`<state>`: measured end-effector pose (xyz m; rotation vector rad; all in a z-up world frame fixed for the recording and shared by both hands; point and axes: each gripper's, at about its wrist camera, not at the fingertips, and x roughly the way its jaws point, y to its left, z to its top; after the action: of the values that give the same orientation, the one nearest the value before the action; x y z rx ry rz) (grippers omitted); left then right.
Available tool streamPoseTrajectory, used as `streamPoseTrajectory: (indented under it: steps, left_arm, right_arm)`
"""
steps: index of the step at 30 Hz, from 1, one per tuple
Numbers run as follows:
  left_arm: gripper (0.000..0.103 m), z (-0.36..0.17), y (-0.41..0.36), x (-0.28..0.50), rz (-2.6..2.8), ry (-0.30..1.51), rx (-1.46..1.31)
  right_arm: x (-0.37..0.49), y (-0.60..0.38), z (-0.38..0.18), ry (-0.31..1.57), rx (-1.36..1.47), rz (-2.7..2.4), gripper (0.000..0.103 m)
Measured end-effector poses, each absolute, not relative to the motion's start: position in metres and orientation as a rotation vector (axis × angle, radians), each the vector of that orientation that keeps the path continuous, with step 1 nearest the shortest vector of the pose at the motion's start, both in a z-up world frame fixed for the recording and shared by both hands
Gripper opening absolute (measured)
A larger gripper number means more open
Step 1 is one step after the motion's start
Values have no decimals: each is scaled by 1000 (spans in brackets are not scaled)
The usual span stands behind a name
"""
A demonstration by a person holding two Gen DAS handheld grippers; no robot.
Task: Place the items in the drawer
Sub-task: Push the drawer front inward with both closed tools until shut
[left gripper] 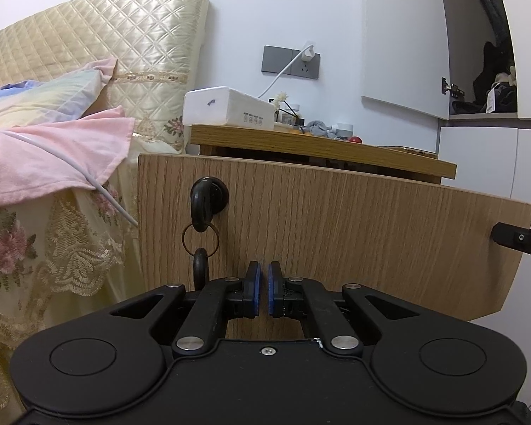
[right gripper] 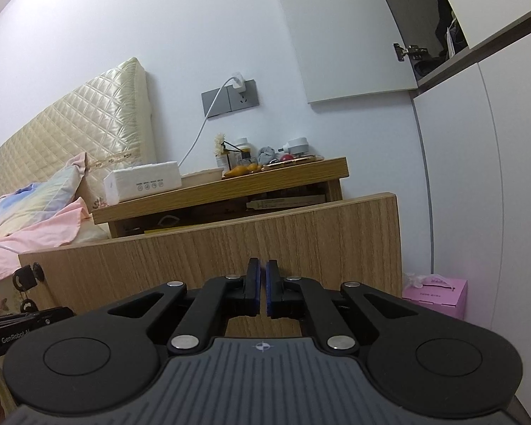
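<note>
Both grippers face the pulled-out drawer point(left gripper: 336, 219) of a wooden nightstand point(left gripper: 318, 145) beside the bed point(left gripper: 35, 248). Left gripper point(left gripper: 264, 283) sits close to the drawer front, blue pads nearly together w/ only a thin slit between them, nothing held. Right gripper point(right gripper: 260, 279) is likewise almost closed & empty, aimed at the same front further to the right; its tip shows at the right edge of the left view. A black key point(left gripper: 203, 200) sits in the drawer lock at upper left of the front, w/ a ring and second key hanging below. Items lie on the nightstand top: white tissue pack point(right gripper: 141, 180) at the bed side, then orange pieces point(right gripper: 244, 169), bottles point(right gripper: 242, 148), a grey cloth point(right gripper: 267, 154), a red ball point(right gripper: 286, 157). Some papers show inside the drawer gap, contents otherwise hidden. Pink box point(right gripper: 439, 294) on the floor right of the drawer, charger point(right gripper: 238, 83) plugged in the wall socket
</note>
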<state>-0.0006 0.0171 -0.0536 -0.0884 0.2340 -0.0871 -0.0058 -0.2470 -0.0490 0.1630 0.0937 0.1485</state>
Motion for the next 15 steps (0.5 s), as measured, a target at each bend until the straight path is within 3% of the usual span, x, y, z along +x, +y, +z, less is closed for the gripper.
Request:
streamPoseTrajectory:
  steps: [15]
  left_arm:
    - [3, -53, 19, 27, -69, 270, -97]
  right_arm:
    - [16, -248, -41, 129, 160, 146, 2]
